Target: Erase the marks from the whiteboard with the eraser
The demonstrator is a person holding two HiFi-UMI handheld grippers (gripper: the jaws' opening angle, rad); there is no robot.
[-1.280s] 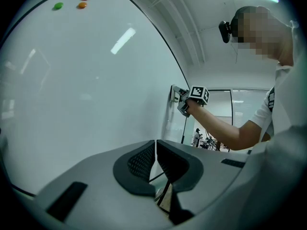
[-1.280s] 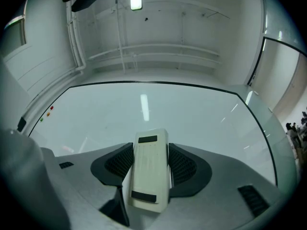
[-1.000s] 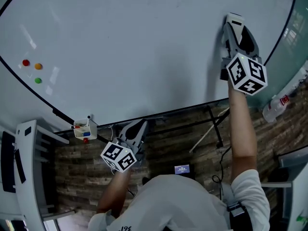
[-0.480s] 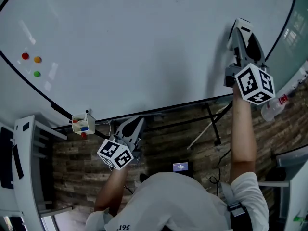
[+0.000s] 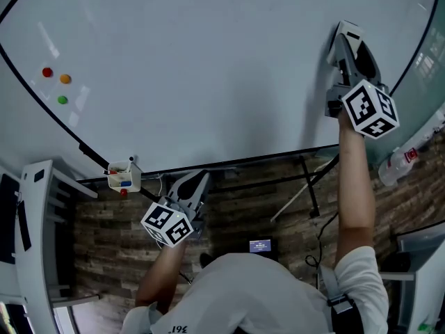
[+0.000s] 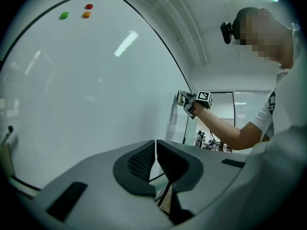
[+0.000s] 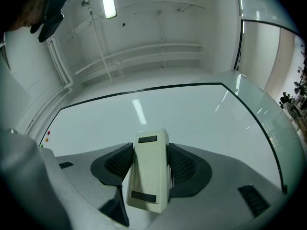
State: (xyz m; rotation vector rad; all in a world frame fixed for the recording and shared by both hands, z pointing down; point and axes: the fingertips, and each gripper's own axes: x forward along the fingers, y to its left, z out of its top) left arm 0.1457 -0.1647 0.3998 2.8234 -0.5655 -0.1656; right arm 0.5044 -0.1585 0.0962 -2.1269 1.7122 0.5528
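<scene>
The whiteboard (image 5: 195, 68) fills the upper part of the head view, and I see no marks on its white face. My right gripper (image 5: 346, 39) is raised to the board's right side, shut on the cream eraser (image 5: 348, 30) that lies against the surface. In the right gripper view the eraser (image 7: 149, 171) sits clamped between the two dark pads, with the board (image 7: 158, 114) behind it. My left gripper (image 5: 193, 186) hangs low, below the board's bottom edge, its jaws shut with nothing between them (image 6: 155, 159).
Three round magnets, red (image 5: 47, 72), orange (image 5: 65, 79) and green (image 5: 62, 100), stick at the board's left. A small white holder (image 5: 121, 175) with markers hangs on the lower frame. A bottle (image 5: 396, 163) stands at right. The stand's legs (image 5: 306, 186) cross a brick-patterned floor.
The right gripper with the eraser slid a little to the right and up along the board. The left gripper stayed low, nearly still.
</scene>
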